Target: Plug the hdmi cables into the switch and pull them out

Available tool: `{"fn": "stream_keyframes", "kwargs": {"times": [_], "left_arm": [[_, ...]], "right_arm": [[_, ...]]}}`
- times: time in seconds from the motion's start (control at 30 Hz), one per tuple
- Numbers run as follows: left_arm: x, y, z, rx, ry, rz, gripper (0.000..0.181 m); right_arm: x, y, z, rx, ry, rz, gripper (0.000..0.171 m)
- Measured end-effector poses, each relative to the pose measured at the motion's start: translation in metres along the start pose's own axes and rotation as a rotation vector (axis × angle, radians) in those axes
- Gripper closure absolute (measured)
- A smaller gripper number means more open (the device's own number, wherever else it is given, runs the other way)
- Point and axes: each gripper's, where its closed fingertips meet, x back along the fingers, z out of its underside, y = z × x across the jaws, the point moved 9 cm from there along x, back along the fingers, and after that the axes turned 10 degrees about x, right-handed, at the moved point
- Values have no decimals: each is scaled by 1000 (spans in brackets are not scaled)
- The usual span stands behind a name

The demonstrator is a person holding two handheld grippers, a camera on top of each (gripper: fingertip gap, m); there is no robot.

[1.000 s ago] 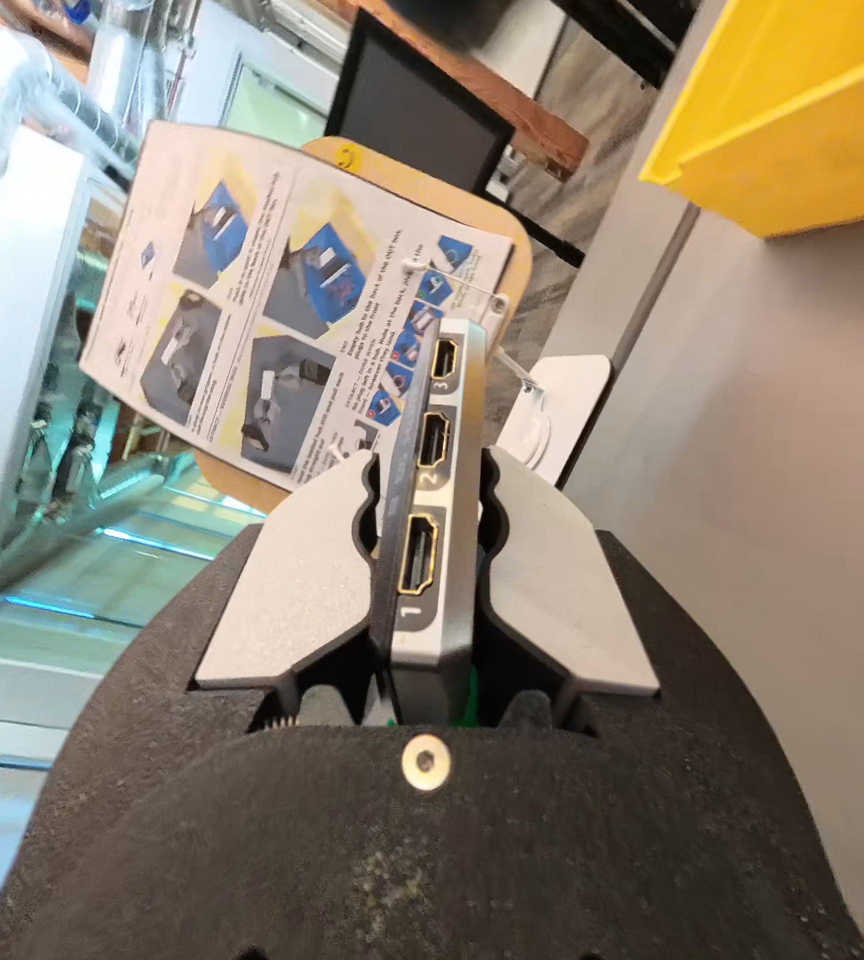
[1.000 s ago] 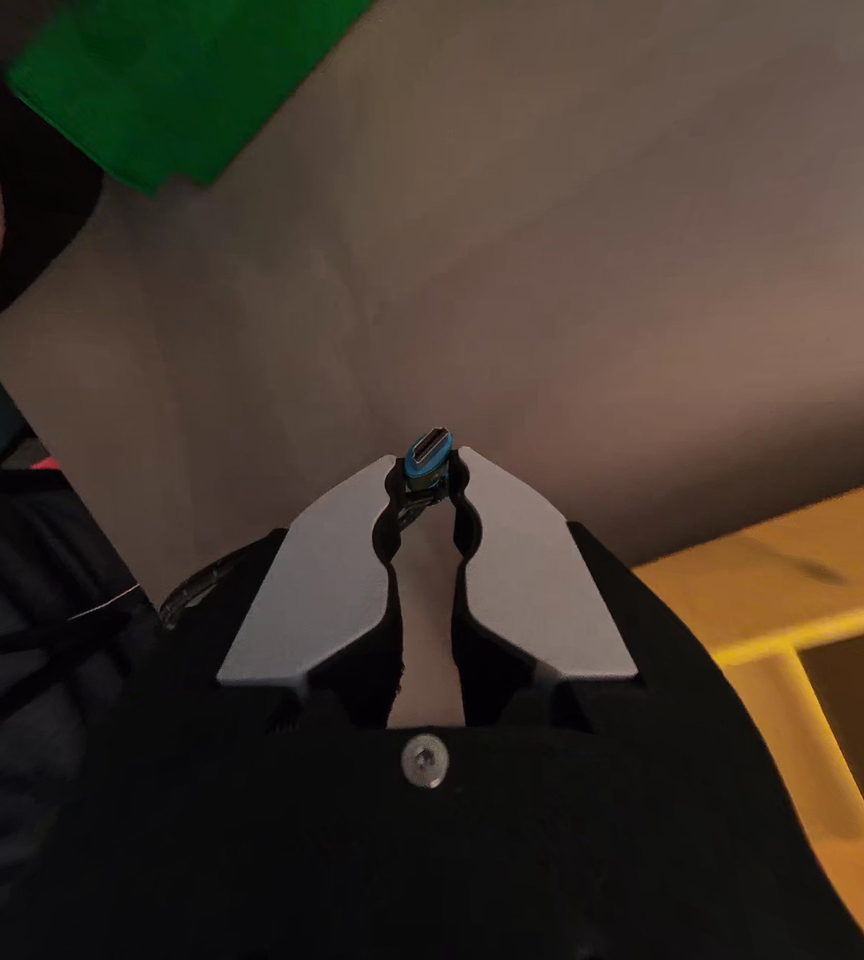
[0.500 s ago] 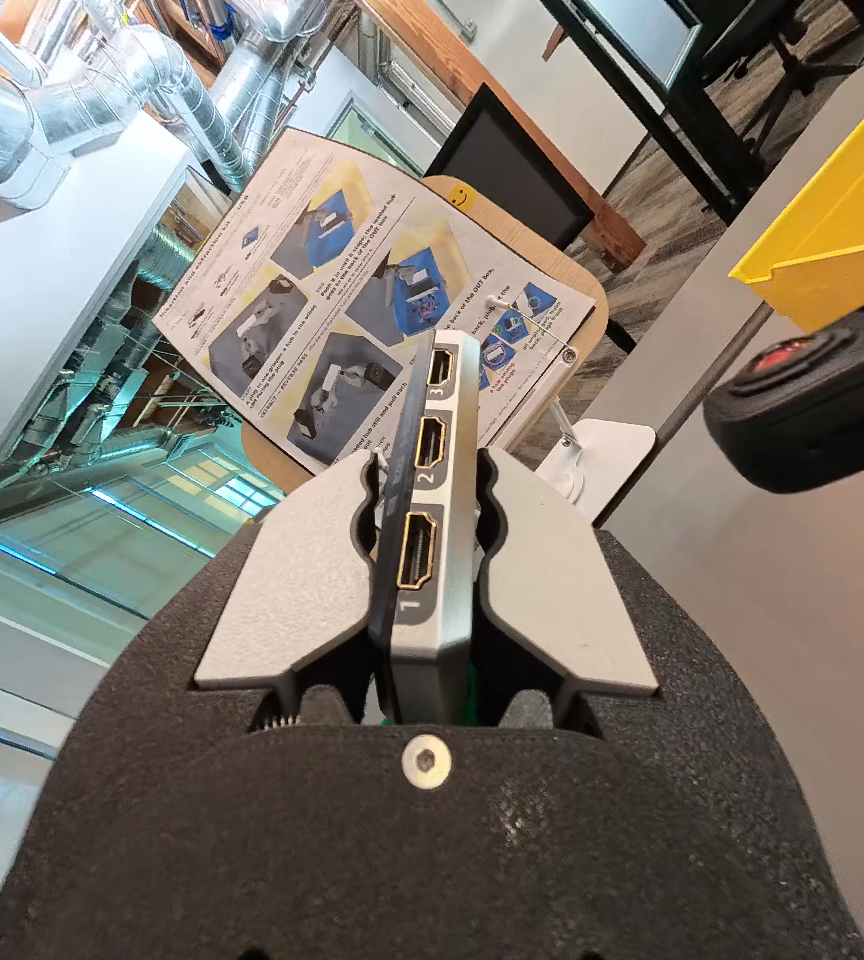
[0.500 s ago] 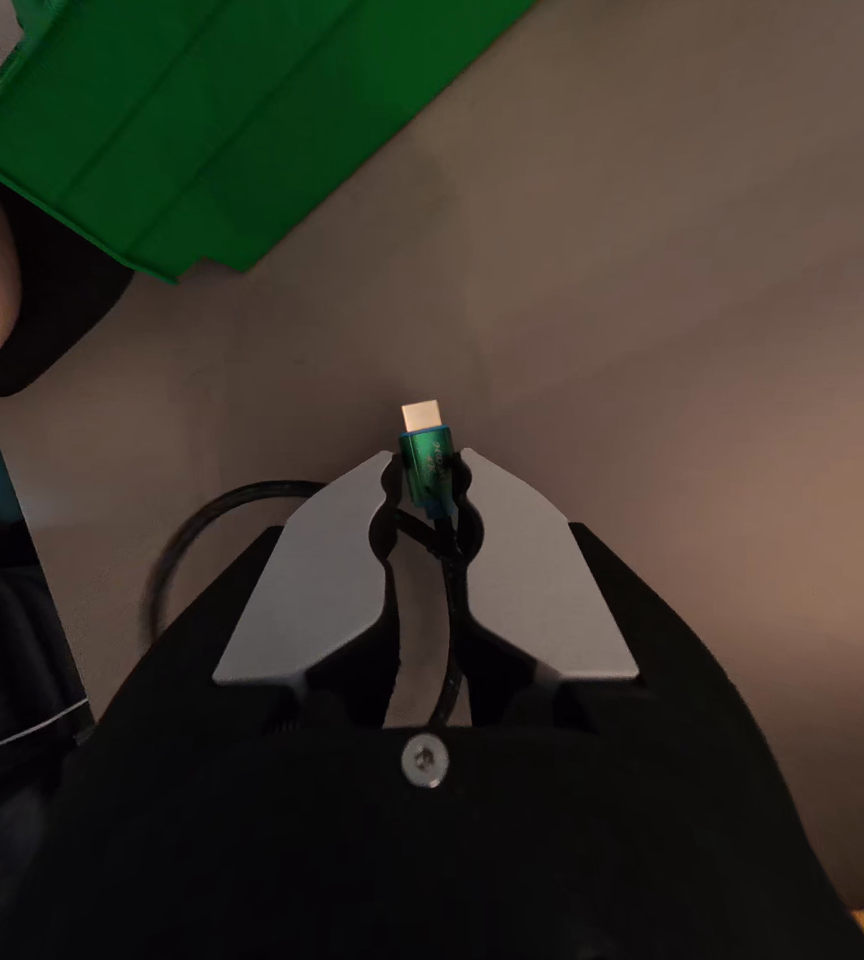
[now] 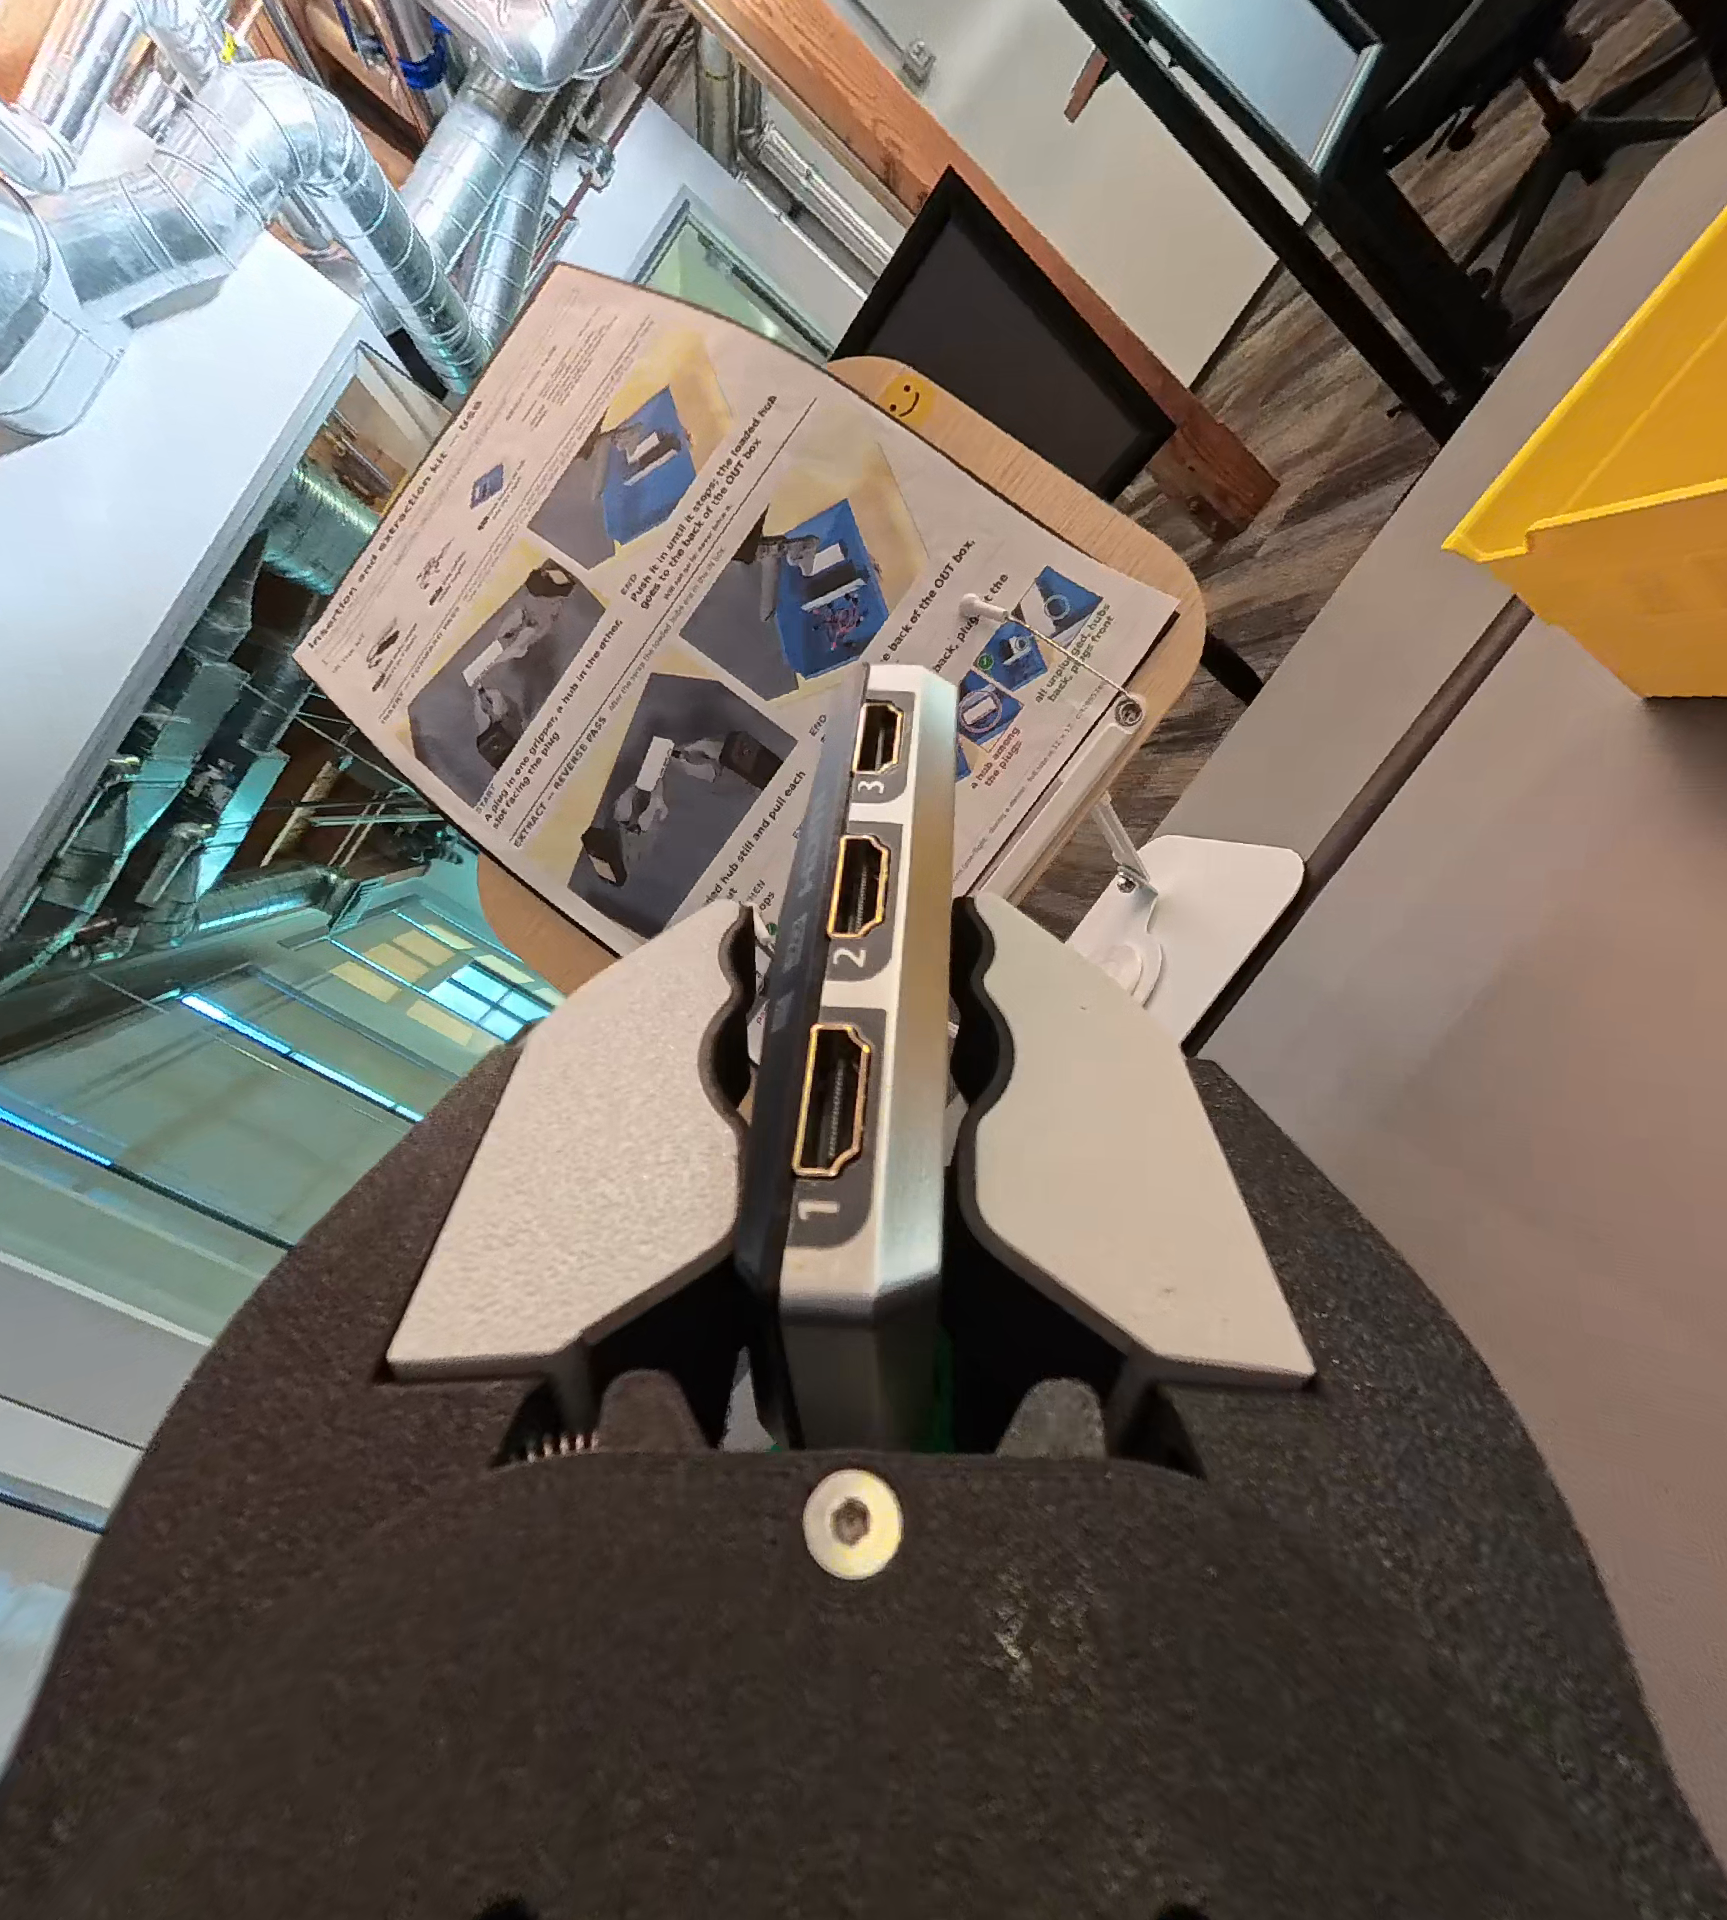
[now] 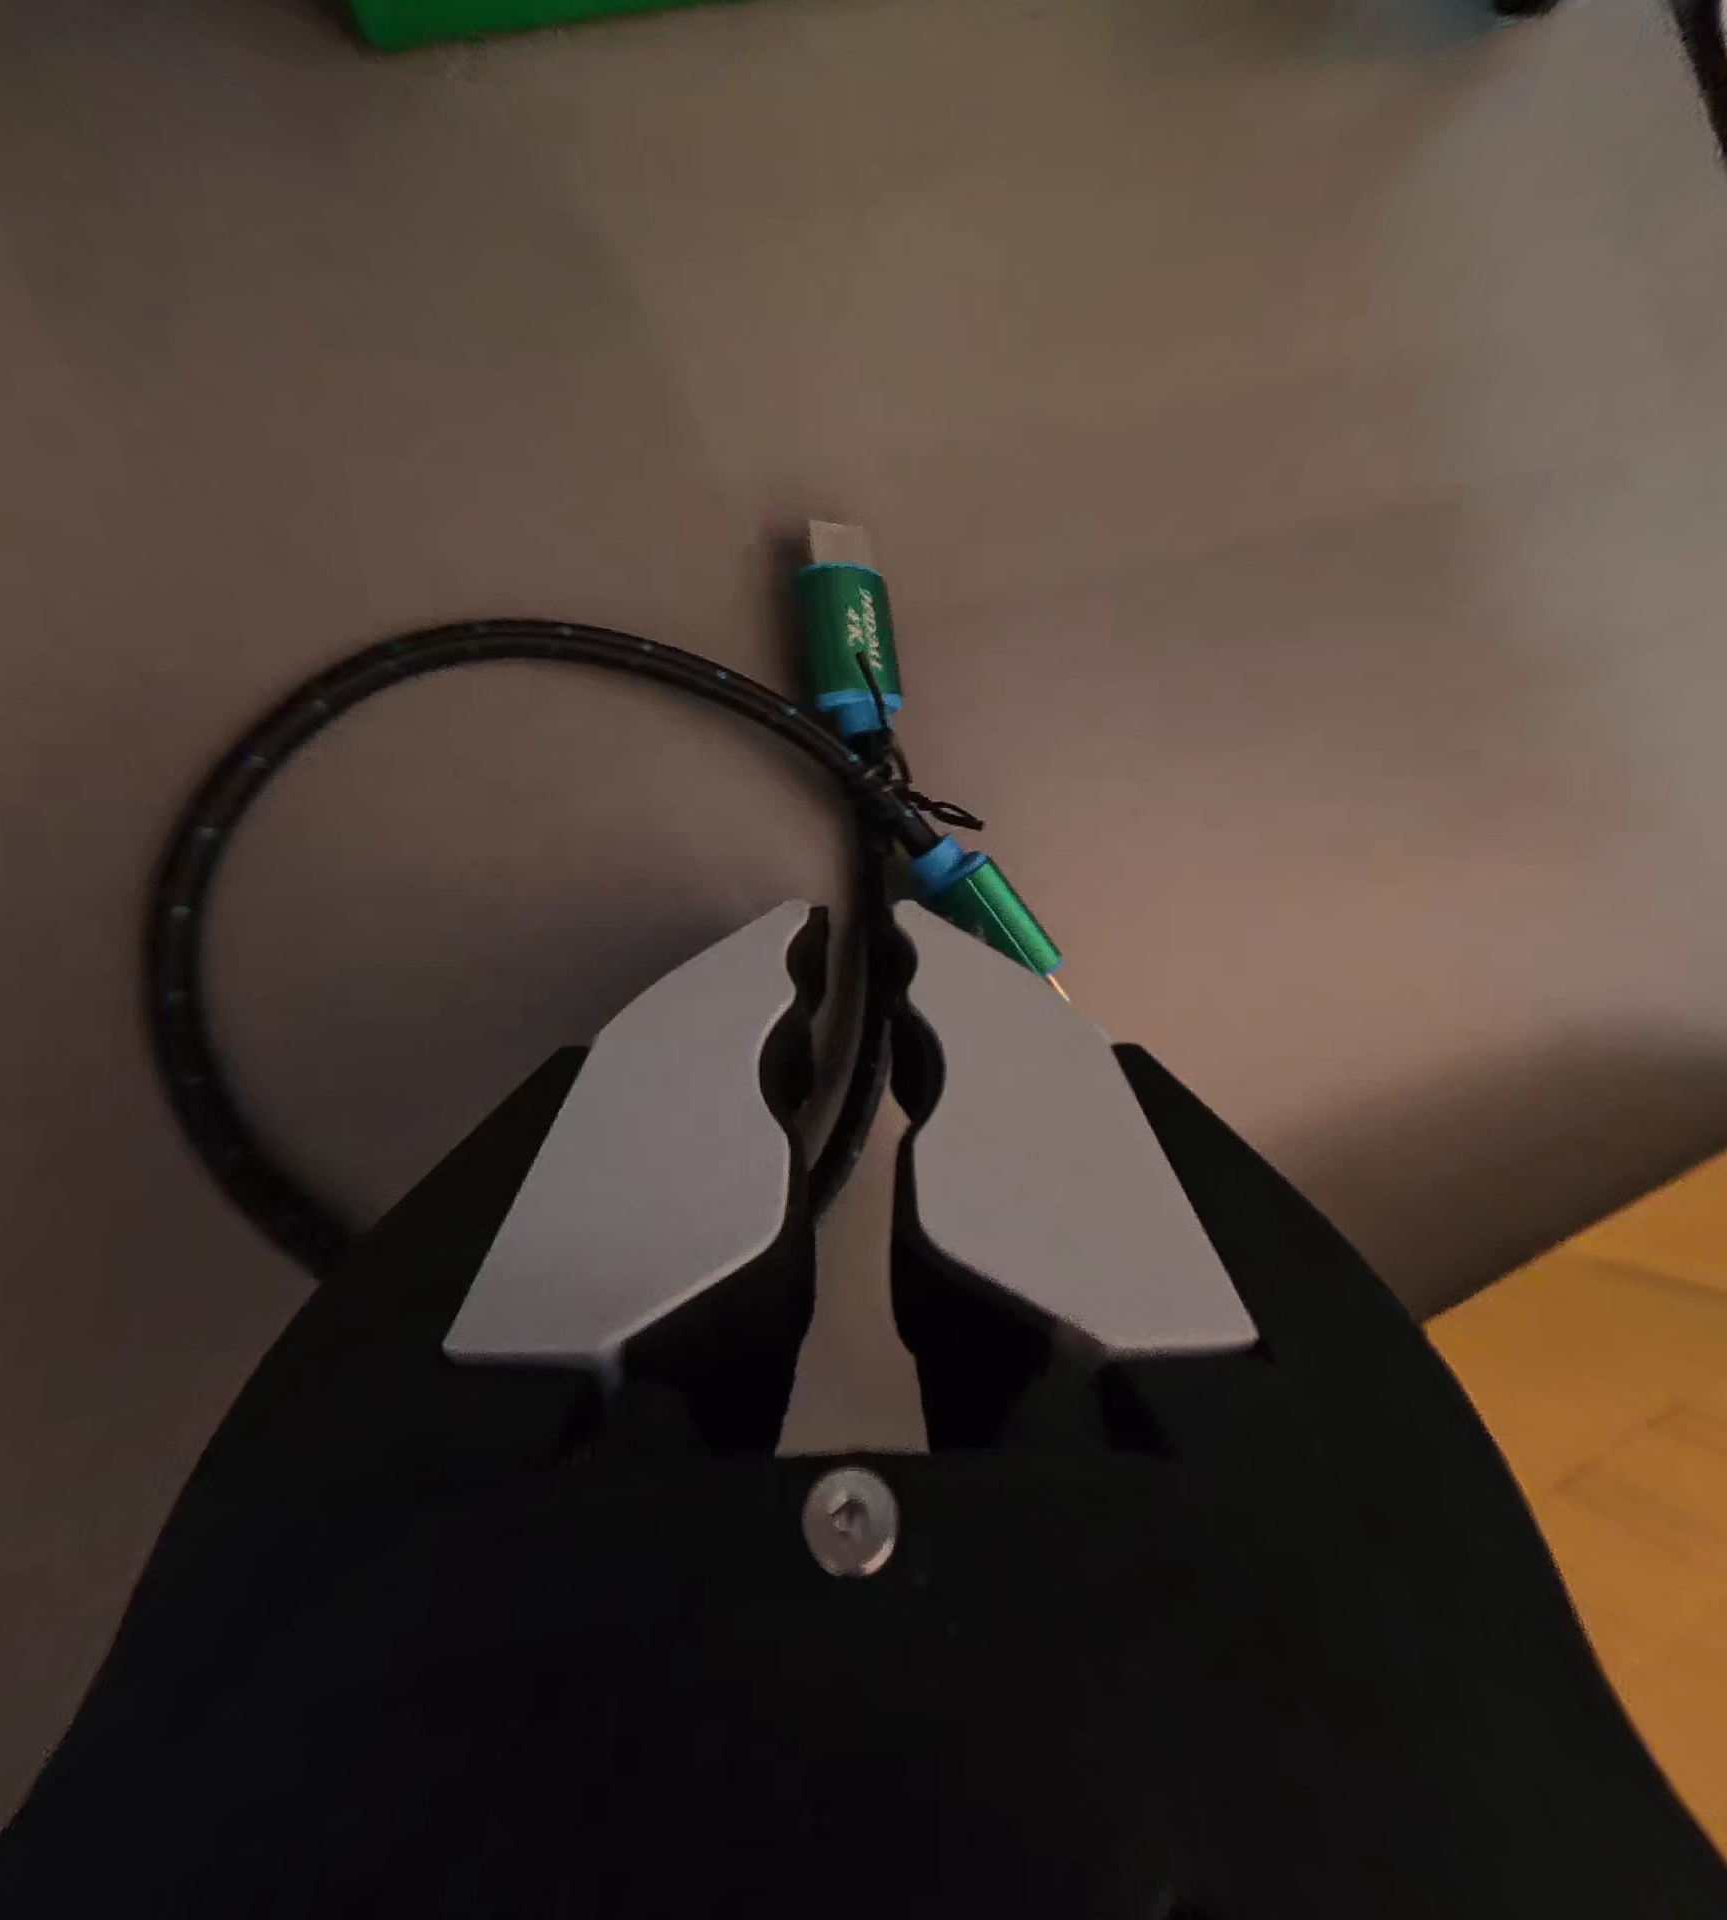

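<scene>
Between plugs: switch held ready, cable lying loose on the bench.

Left gripper [image 5: 848, 997] is clamped on the switch [image 5: 864, 1039], all three ports empty; right gripper [image 6: 851, 940] stands slightly apart, empty, above the hdmi cable [image 6: 246, 831]. Next, I judge: grasp a green plug [image 6: 846, 644], then align it with a port.

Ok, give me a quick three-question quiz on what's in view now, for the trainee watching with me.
1. True or false: a plug sits in one of the ports of the switch.
2. Which gripper clamps the switch?
3. The plug shells on the cable are: A red, B green, C white.

Key: 1 false, all three ports are empty; 2 the left gripper; 3 B.
</scene>
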Motion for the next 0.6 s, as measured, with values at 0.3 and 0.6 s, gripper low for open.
{"fn": "stream_keyframes", "kwargs": {"times": [0.3, 0.6], "left_arm": [[0, -8, -2, -46, 2, 14, 145], [0, -8, -2, -45, 1, 24, 145]], "right_arm": [[-17, -15, 16, -227, -98, -151, 150], [-18, -16, 17, -290, -138, -133, 162]]}}
